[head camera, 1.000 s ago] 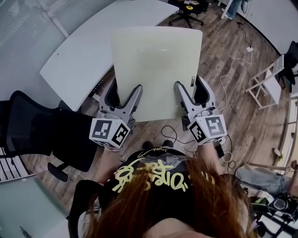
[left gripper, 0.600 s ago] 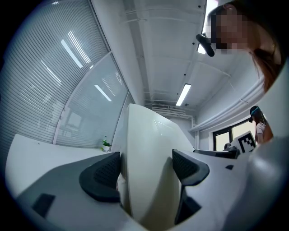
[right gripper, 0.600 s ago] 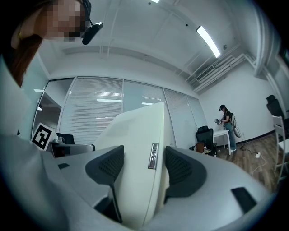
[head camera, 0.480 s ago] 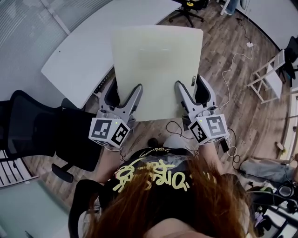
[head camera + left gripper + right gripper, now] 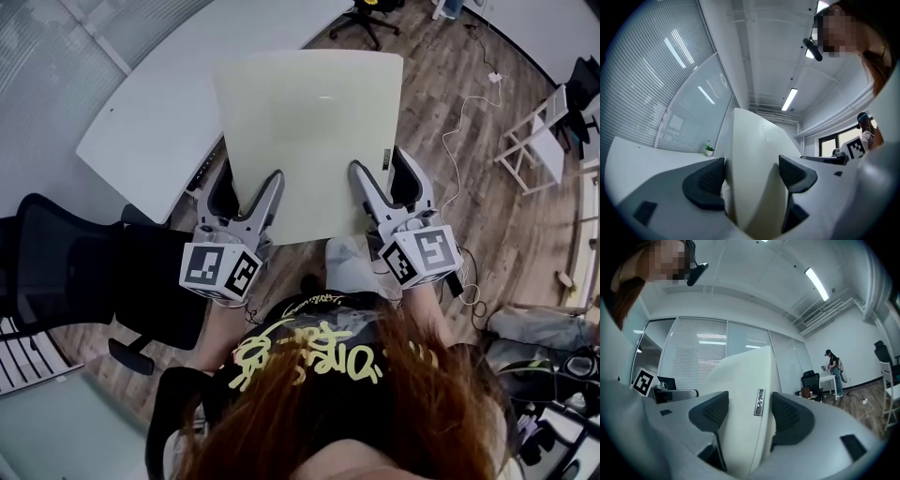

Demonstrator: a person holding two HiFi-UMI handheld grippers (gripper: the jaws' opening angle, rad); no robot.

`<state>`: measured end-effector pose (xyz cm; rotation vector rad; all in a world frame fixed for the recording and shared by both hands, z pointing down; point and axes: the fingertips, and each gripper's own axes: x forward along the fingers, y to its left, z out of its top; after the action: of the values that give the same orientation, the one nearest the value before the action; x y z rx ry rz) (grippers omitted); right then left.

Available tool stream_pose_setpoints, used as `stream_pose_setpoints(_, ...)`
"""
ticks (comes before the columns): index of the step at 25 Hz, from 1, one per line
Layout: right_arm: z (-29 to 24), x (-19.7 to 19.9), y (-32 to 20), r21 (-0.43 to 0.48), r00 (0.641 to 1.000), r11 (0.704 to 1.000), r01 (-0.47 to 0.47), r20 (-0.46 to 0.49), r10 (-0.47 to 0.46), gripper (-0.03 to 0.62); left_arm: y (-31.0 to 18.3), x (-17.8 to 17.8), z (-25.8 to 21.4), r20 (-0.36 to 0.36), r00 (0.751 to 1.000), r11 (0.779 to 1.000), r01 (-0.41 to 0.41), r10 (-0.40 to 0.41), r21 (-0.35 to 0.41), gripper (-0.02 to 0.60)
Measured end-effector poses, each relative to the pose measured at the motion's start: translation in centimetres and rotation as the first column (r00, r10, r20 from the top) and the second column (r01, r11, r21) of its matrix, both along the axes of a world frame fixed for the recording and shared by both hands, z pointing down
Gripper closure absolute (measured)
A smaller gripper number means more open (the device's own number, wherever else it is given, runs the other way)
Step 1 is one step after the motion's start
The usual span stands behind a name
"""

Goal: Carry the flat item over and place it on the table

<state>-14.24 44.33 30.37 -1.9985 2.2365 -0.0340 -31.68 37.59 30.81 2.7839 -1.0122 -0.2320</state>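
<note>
Left gripper (image 5: 248,192): jaws closed on the near left corner of the flat panel (image 5: 309,131); in the left gripper view both dark pads (image 5: 708,180) press against the panel's faces, with the sheet standing on edge between them
Left gripper, head view: one grey finger lies across the panel's top face, the other shows just beside its left edge; the marker cube (image 5: 220,270) sits at the near end
Flat panel: a pale cream sheet with rounded corners, held off the ground in front of the person, reaching away from both grippers; only its near edge is gripped
Panel, placement: its far left part overlaps the white table (image 5: 150,122) in the head view, the rest hangs over the wooden floor (image 5: 469,197); whether it touches the table cannot be told
Metal tag (image 5: 385,159): a small strip on the panel's right edge, just ahead of the right gripper's jaws, seen between the pads in the right gripper view
Right gripper (image 5: 384,178): jaws clamped on the near right corner of the panel, pads tight to either face; its marker cube (image 5: 424,256) is at the near end
Black office chair (image 5: 84,272): left of the person, near the table
White cable (image 5: 459,141): trails over the floor to the right of the panel
</note>
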Motion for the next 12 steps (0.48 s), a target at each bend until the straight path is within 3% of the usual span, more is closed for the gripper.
stream_pose_setpoints(12,0.2,1.6,-5.1,0.008,1.000,1.000,0.024,-0.003,-0.024,0.309,-4.5,1.5,0.1,0.004,0.999,0.999,0.033,-0.033,0.009,0.220)
